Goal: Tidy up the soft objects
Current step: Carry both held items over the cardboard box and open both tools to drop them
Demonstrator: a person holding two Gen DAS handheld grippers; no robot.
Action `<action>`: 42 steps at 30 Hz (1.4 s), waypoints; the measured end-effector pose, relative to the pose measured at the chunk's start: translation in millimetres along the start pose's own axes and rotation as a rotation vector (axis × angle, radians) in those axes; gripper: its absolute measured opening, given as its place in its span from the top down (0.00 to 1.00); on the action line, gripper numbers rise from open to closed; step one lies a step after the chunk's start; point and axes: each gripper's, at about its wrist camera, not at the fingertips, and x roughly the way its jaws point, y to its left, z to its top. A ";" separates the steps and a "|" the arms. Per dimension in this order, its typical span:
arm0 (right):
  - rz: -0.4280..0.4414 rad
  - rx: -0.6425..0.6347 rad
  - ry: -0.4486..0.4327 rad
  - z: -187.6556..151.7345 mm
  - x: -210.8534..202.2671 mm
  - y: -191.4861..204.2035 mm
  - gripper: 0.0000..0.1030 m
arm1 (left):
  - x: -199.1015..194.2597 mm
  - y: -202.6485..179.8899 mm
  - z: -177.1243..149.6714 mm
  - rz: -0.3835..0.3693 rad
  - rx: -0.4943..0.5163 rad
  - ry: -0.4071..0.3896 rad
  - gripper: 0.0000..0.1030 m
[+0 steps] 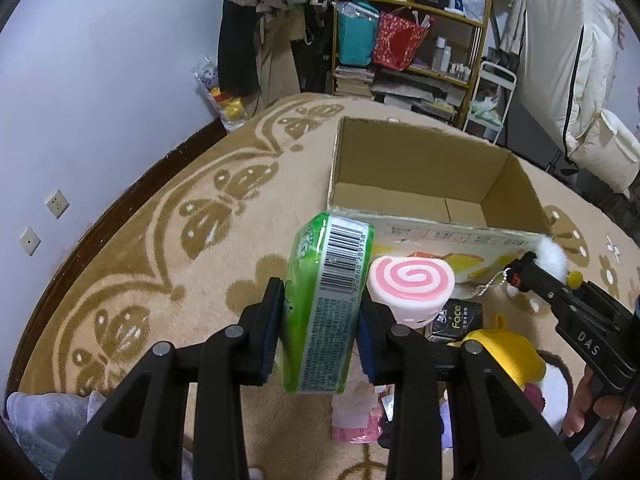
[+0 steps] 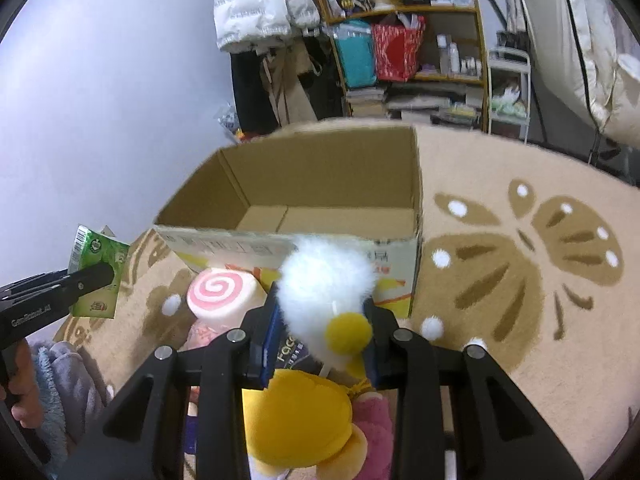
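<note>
My left gripper [image 1: 320, 316] is shut on a green tissue pack [image 1: 326, 300] and holds it above the rug, just short of the open cardboard box [image 1: 416, 168]. The pack also shows in the right wrist view [image 2: 98, 276]. My right gripper [image 2: 324, 320] is shut on a white fluffy toy with a yellow pom-pom [image 2: 324, 284], near the box's front wall [image 2: 360, 256]. In the left wrist view the right gripper [image 1: 536, 268] holds the fluffy toy [image 1: 554, 256] at the box's right corner. A pink swirl squishy [image 1: 412, 284] lies in front of the box.
A yellow plush [image 2: 300, 420], a black "Face" pack [image 1: 460, 318], pink items [image 1: 356, 420] and a grey blanket [image 2: 60, 384] lie on the patterned rug [image 1: 160, 220]. A shelf [image 1: 416, 40] and hanging clothes [image 1: 260, 40] stand behind the box.
</note>
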 end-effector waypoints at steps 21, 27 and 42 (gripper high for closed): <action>-0.018 -0.145 -0.221 76.4 -61.1 35.1 0.65 | -36.6 -7.5 65.9 0.018 0.034 -0.231 0.69; -0.014 -0.149 -0.231 99.2 -48.3 33.4 0.65 | -29.0 -11.2 92.2 0.008 0.031 -0.250 0.69; -0.034 -0.145 -0.148 86.1 9.0 12.9 0.64 | 25.9 -31.9 107.7 -0.067 0.063 -0.204 0.69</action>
